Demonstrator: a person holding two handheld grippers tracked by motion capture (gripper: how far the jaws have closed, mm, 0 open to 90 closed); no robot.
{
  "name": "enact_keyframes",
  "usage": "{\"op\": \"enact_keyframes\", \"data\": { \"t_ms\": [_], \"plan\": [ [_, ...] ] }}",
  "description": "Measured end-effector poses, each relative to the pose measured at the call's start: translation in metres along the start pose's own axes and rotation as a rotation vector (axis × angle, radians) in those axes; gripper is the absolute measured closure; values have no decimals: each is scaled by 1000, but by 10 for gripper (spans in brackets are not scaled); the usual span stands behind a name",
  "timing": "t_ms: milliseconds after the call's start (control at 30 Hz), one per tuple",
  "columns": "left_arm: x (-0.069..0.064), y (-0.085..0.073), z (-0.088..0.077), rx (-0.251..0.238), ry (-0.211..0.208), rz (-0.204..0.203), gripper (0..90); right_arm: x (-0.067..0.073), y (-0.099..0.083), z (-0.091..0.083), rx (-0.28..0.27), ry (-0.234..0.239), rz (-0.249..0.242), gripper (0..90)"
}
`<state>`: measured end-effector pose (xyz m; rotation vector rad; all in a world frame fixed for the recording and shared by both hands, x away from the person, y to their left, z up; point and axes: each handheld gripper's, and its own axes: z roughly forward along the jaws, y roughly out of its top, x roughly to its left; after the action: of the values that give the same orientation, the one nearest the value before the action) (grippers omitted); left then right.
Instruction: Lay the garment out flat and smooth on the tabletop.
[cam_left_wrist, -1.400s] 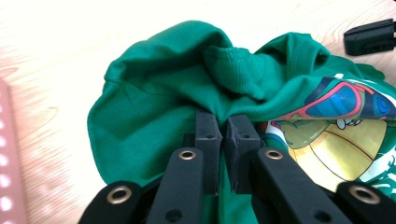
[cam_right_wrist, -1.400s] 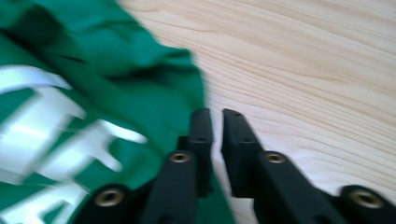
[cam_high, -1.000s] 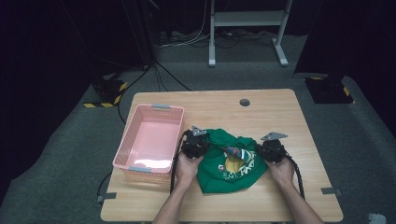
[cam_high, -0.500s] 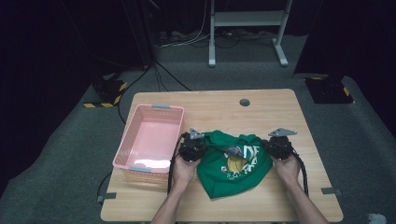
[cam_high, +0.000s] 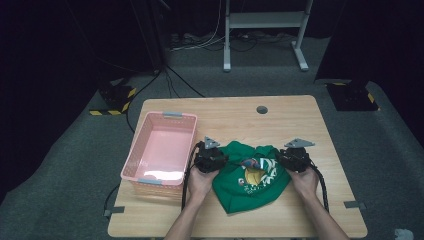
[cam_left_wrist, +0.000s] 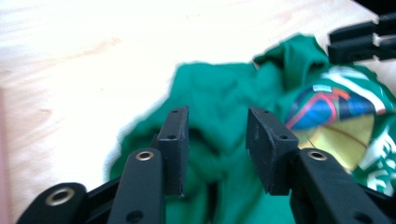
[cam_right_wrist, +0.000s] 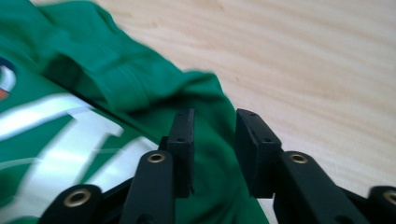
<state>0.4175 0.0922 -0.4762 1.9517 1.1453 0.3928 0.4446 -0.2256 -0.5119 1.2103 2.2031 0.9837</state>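
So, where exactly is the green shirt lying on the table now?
In the high view, the green shirt lies crumpled near the table's front edge, between the left gripper and right gripper, just right of the pink basket.

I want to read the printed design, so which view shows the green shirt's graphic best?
The high view: the whole green shirt lies in frame with its graphic facing up. The left gripper view catches the colourful graphic at its right edge; the right gripper view shows blurred white lettering.
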Motion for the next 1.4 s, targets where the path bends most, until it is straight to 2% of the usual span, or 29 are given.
{"op": "enact_keyframes", "data": {
  "t_ms": [100, 200, 433, 533, 633, 733, 833, 1033, 1100, 1233, 1400],
  "plan": [
    [2, 4, 3, 10, 17, -5, 557, 6, 3, -1, -23, 5, -26, 649],
    [4, 6, 12, 49, 36, -11, 533, 11, 4, 3, -21, 19, -44, 627],
    [10, 5, 35, 120, 57, -27, 518, 16, 5, 9, -22, 47, -47, 551],
    [10, 7, 41, 143, 45, -13, 595, 16, 4, 10, -25, 54, -47, 515],
    [10, 10, 44, 159, 22, -6, 725, 17, 5, 9, -37, 63, -59, 505],
    [11, 13, 46, 159, 6, -7, 814, 17, 5, 9, -40, 72, -61, 506],
    [12, 15, 45, 157, 4, -8, 840, 17, 4, 11, -33, 90, -60, 568],
    [12, 16, 44, 144, 6, 0, 848, 16, 3, 16, 2, 106, -61, 830],
    [12, 17, 43, 135, 5, -3, 848, 15, 3, 16, 7, 103, -58, 880],
    [14, 20, 39, 103, -8, -19, 848, 9, 4, 9, -16, 103, -31, 900],
    [12, 26, 36, 74, -20, -18, 848, 6, 12, 1, -25, 96, -52, 898]
  ]
}}
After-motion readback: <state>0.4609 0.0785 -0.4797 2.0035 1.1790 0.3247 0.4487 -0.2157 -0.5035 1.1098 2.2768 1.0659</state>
